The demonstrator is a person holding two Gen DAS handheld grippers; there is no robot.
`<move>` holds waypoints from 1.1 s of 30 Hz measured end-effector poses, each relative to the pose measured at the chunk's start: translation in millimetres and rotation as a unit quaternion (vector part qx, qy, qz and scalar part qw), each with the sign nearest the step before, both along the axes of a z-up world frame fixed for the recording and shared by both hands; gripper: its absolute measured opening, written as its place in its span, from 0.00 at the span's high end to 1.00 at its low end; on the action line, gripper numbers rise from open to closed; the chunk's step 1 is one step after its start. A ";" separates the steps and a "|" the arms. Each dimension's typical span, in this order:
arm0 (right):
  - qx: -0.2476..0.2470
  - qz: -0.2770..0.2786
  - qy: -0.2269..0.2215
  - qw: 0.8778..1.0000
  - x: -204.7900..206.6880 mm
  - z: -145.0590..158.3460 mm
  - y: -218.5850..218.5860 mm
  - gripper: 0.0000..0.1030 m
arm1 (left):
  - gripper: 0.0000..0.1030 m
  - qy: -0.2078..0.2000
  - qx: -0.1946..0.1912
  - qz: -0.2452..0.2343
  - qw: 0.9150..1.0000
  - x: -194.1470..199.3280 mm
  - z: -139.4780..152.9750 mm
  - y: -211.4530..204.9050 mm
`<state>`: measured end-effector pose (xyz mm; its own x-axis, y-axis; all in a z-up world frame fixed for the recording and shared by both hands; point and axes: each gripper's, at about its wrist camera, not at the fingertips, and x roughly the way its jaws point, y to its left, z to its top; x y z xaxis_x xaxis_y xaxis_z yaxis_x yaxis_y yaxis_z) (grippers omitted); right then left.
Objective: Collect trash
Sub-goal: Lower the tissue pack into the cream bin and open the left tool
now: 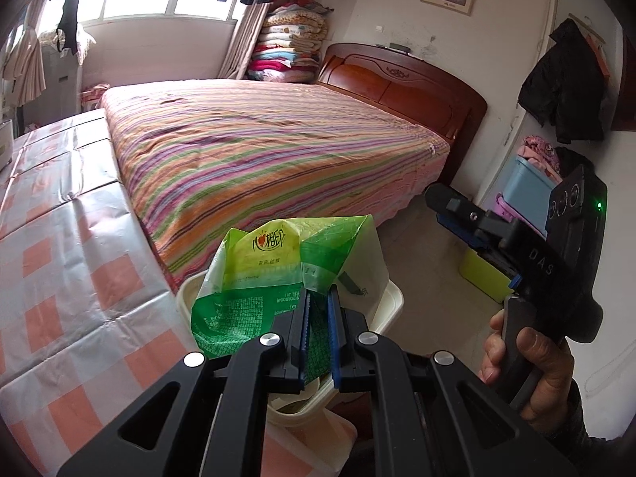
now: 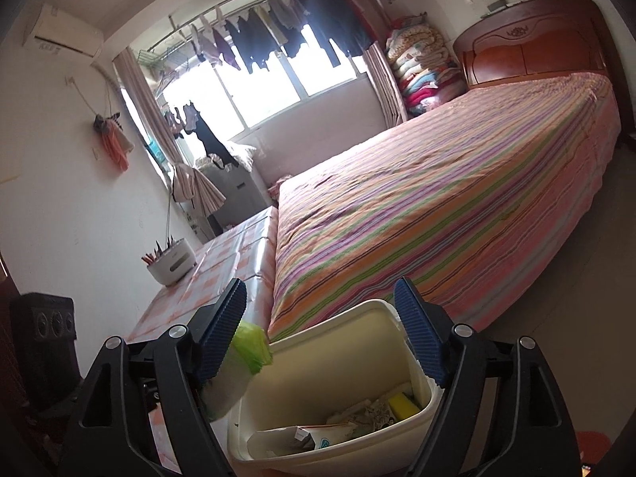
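Observation:
A crumpled green and yellow plastic wrapper (image 1: 258,254) is pinched between the blue pads of my left gripper (image 1: 320,298), which is shut on it. The wrapper hangs just above a cream trash bin (image 1: 393,298). In the right wrist view the same bin (image 2: 330,320) sits below my right gripper (image 2: 322,314), which stands wide open with nothing held. A piece of the wrapper (image 2: 252,344) shows beside that gripper's left finger. Inside the bin lie paper scraps and a yellow sponge (image 2: 401,403). A hand holds the right gripper (image 1: 441,210) at the right of the left wrist view.
A bed with a striped cover (image 1: 258,151) fills the middle. A table under a pink checked cloth (image 1: 59,258) runs along the left and carries a white pot (image 2: 171,266). A black speaker (image 2: 47,326) stands by the wall. Blue (image 1: 524,187) and yellow-green (image 1: 481,274) boxes sit right.

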<state>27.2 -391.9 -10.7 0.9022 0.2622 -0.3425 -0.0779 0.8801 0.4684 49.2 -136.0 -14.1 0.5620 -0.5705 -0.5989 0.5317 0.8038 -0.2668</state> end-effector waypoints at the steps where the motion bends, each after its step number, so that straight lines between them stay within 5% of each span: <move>1: 0.003 -0.002 0.000 1.000 -0.1 -0.2 -1.9 0.26 | 0.92 0.002 0.000 -0.002 1.000 0.9 -1.3 -2.6; 21: 0.015 -0.002 -0.006 1.000 2.0 -6.7 2.2 0.23 | 0.89 0.020 0.028 -0.007 0.999 6.2 -20.6 -24.9; 22: 0.014 -0.002 -0.007 1.000 1.9 -6.7 2.3 0.23 | 0.78 0.020 0.033 -0.006 0.999 5.7 -21.2 -25.9; 23: 0.013 -0.003 -0.007 1.000 2.0 -6.9 2.7 0.23 | 0.50 0.018 0.036 -0.002 0.999 4.8 -21.0 -26.7; 25: 0.012 -0.003 -0.008 1.000 1.6 -6.7 3.0 0.23 | 0.21 -0.002 0.033 0.012 0.999 0.5 -18.1 -25.8; 33: 0.017 -0.001 -0.011 1.000 0.5 -4.7 6.2 0.23 | 0.20 -0.054 0.062 0.011 0.997 -15.6 -9.4 -30.8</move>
<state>27.7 -385.7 -15.4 0.9100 0.2719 -0.3130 -0.0879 0.8642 0.4954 33.6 -166.8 -23.5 0.6378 -0.4826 -0.6002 0.5341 0.8387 -0.1069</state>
